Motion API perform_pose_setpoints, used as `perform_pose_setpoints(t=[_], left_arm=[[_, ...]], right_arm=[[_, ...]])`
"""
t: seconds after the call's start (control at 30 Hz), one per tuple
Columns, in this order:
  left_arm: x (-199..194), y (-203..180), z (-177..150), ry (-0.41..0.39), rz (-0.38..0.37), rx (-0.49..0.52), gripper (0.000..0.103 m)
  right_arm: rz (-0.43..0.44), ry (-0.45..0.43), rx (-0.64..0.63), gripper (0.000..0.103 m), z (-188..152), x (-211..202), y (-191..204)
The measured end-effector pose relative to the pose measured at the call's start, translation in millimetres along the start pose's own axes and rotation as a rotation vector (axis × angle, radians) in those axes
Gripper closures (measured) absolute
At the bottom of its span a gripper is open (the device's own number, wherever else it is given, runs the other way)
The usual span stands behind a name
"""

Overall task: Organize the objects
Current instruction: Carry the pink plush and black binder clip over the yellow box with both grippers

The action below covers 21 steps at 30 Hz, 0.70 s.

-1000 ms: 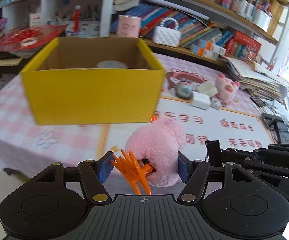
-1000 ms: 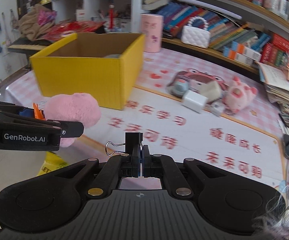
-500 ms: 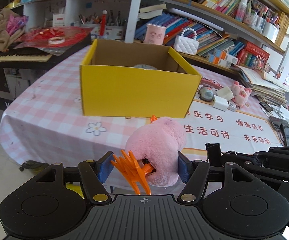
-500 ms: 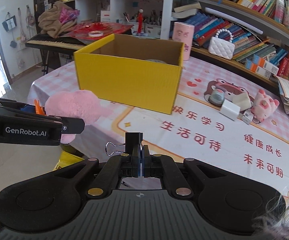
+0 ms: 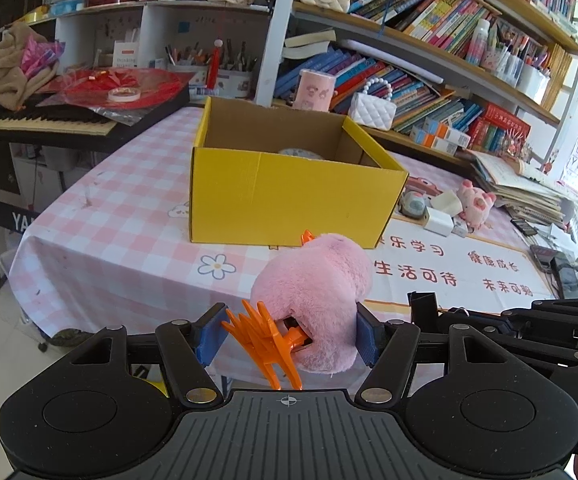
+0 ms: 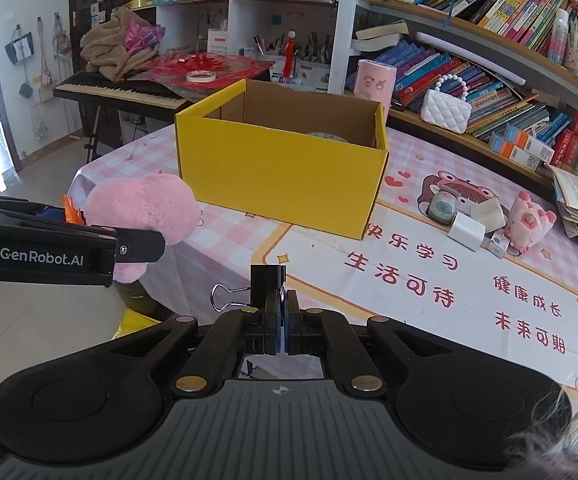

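Observation:
My left gripper (image 5: 287,336) is shut on a pink plush hair clip (image 5: 313,292) with orange claw teeth (image 5: 263,338), held in the air in front of the table edge. It also shows in the right wrist view (image 6: 141,210). My right gripper (image 6: 281,312) is shut on a black binder clip (image 6: 267,280) with its wire handle to the left. An open yellow cardboard box (image 5: 289,196) stands on the table beyond both grippers, also seen in the right wrist view (image 6: 281,164); a round flat object lies inside it.
A pink pig toy (image 6: 529,220), a white charger (image 6: 465,232) and small items lie right of the box on the pink checked tablecloth (image 5: 109,220). Bookshelves (image 5: 429,40) stand behind. A keyboard piano (image 6: 121,92) stands at the left.
Both grippers have pulled back and up from the box, which now looks smaller and farther. Both holds are unchanged.

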<state>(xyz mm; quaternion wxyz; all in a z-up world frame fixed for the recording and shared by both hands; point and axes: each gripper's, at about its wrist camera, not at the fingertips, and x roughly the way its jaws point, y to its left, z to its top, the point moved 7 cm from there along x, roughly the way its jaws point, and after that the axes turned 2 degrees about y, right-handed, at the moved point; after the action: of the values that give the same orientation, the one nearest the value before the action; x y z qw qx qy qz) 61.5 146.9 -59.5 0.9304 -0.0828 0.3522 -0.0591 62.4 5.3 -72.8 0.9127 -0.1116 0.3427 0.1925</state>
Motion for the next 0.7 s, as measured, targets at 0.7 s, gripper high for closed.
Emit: perform_pose_setpoints(t=[0.7], left_arm=[[-0.8, 6.7, 19.0, -0.037, -0.014, 0.0, 0.039]], right_arm=[[-0.009, -0.01, 0.001, 0.101, 14.0, 4.6, 2.8]])
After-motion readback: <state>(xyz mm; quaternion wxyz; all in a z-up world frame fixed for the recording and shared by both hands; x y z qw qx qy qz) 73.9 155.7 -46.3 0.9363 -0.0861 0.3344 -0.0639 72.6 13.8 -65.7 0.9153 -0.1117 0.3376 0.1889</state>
